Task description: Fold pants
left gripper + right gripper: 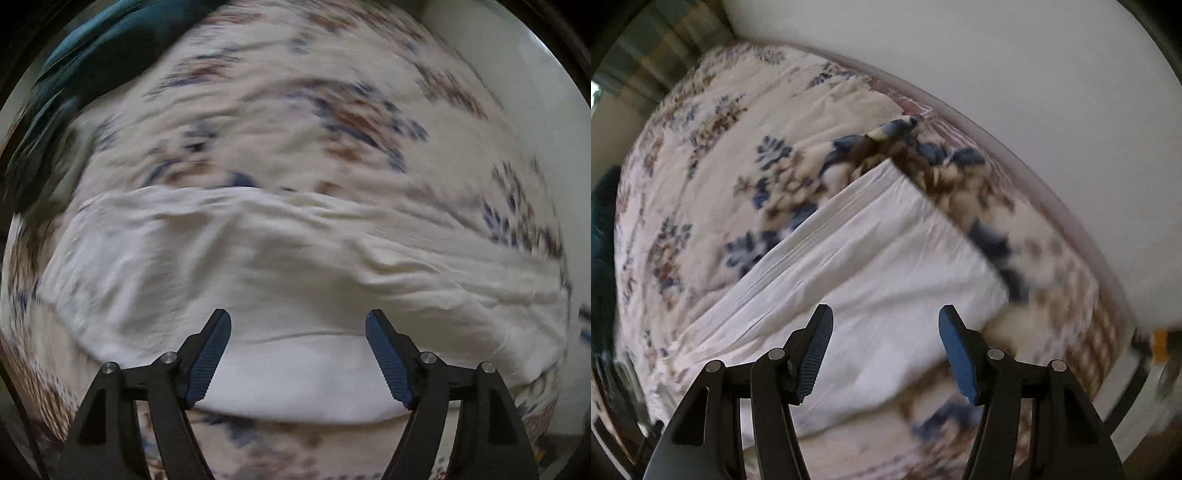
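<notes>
Pants (pixel 280 266) (white, light fabric) lie flat on the bed, on top of a floral bedspread (pixel 332 122). In the left wrist view they run as a broad band across the frame, wrinkled along the upper edge, with a faint seam line showing just beyond the fingertips. In the right wrist view the same pants (pixel 871 258) run diagonally from lower left up to a squared end at upper right, with lengthwise creases along the upper-left edge. They look folded lengthwise, though the layers can't be counted from here.

Left gripper (pixel 298 325): jaws wide, nothing between them, pointing down at the pants; the blue ribbed pads (pixel 208 363) are clear of the cloth as far as can be seen. The whole left view is smeared by motion blur.

Right gripper (pixel 885 317): jaws also wide, empty, pointing down over the near part of the pants, not gripping fabric. Its view is blurred towards the right side.

Around that: the bedspread (pixel 713 147) is cream with blue and brown flower clusters and a striped border (pixel 1097 332) along the bed's edge. A dark teal cloth (pixel 74 74) sits at the bedspread's far upper-left corner in the left view, well apart from the pants. A plain pale wall (pixel 997 74) lies past the bed's edge in the right view.
</notes>
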{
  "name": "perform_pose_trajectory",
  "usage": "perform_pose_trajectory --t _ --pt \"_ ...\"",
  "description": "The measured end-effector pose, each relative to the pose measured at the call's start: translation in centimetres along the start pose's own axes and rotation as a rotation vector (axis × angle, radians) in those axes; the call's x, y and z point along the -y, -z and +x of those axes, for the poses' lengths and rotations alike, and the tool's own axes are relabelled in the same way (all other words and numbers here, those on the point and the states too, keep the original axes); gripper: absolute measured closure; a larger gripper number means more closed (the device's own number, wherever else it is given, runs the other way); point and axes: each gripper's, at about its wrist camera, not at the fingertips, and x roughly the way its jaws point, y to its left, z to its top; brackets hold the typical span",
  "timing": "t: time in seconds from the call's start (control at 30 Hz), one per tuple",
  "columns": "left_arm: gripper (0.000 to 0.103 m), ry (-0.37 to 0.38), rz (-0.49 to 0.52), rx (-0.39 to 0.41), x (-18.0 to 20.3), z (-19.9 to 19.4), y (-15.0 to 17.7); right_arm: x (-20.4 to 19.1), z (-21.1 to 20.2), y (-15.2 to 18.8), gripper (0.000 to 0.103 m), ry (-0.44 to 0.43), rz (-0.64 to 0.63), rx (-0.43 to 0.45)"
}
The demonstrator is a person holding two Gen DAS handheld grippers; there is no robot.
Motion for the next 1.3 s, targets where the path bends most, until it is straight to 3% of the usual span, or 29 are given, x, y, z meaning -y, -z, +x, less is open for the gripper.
perform_pose_trajectory --t 0.13,0.27,0.3,0.33,0.37,0.47,0.53,0.63,0.7,0.8,0.83,0.9,1.0,1.07,1.23,1.3 --pt "0.027 -0.053 0.077 -0.07 6.2 3.7 -0.9 1.3 6.2 -4.9 0.04 0.009 -0.105 -0.122" --pt "0.027 -0.101 0.095 -0.1 9.0 5.3 -0.7 1.6 10.8 -6.7 0.043 0.067 -0.227 -0.208" --pt "0.027 -0.11 0.088 -0.104 9.1 5.3 -0.6 1.6 11.0 -6.9 0.048 0.071 -0.257 -0.208" --pt "0.027 -0.119 0.081 -0.108 9.4 5.5 -0.6 1.4 10.9 -6.9 0.074 0.087 -0.305 -0.189" --pt "0.027 -0.123 0.071 -0.11 9.4 5.4 -0.6 1.2 10.6 -6.9 0.091 0.098 -0.347 -0.173" --pt "0.027 -0.146 0.036 -0.099 8.9 4.6 -0.3 1.1 8.3 -6.5 0.094 0.086 -0.396 -0.101" --pt "0.027 -0.148 0.012 -0.089 8.5 4.0 0.0 2.0 5.3 -6.6 0.096 0.026 -0.355 -0.032" --pt "0.027 -0.167 -0.028 -0.086 7.4 3.7 0.5 3.0 0.5 -7.2 0.097 -0.05 -0.31 0.083" --pt "0.027 -0.194 -0.048 -0.103 6.5 4.4 0.8 2.4 -1.0 -8.1 0.097 -0.056 -0.309 0.132" --pt "0.027 -0.215 -0.092 -0.137 5.3 5.4 1.2 2.5 3.6 -10.8 0.096 -0.041 -0.232 0.001" --pt "0.027 -0.217 -0.109 -0.141 4.9 5.5 1.2 2.5 6.4 -11.6 0.095 -0.025 -0.231 -0.083" --pt "0.027 -0.213 -0.132 -0.138 4.3 5.3 1.1 1.2 9.6 -11.6 0.091 0.041 -0.265 -0.161" --pt "0.027 -0.221 -0.148 -0.113 3.8 4.6 1.1 2.0 8.9 -11.4 0.073 0.033 -0.235 -0.139" --pt "0.027 -0.236 -0.165 -0.111 3.7 4.4 1.1 2.7 7.9 -10.9 0.054 0.018 -0.213 -0.132" --pt "0.027 -0.255 -0.168 -0.114 4.2 4.6 1.0 3.2 8.1 -11.3 0.053 -0.041 -0.187 -0.141" --pt "0.027 -0.28 -0.17 -0.116 4.3 4.7 1.0 0.6 7.3 -11.8 0.053 -0.097 -0.252 -0.117"
